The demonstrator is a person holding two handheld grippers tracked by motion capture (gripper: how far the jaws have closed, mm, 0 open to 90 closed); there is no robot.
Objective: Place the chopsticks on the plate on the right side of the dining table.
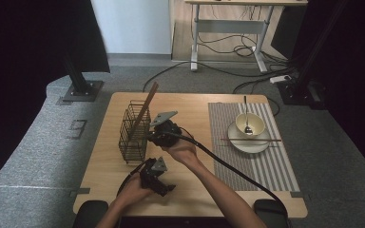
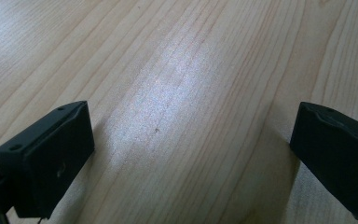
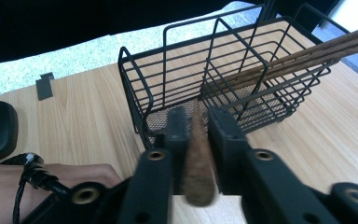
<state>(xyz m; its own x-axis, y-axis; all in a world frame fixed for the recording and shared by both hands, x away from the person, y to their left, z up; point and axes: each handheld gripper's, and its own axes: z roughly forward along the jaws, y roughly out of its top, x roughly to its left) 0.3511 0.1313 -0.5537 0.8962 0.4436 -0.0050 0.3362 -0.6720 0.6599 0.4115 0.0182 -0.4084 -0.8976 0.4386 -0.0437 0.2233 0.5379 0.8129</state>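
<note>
Now chopstick (image 3: 196, 154) between right claw (image 3: 197, 123) pads.

High view dim, dark at both side edges; table (image 1: 190, 190) evenly lit, soft shadows. Left gripper view: pale glare patch mid-table, sharp grain. Right gripper view: near chopstick (image 3: 197, 158) blurred, wire basket (image 3: 223, 74) sharp, top edge black.

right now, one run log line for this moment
right tongs: shut on chopstick | wire basket: ahead | left tongs: open over table
</note>
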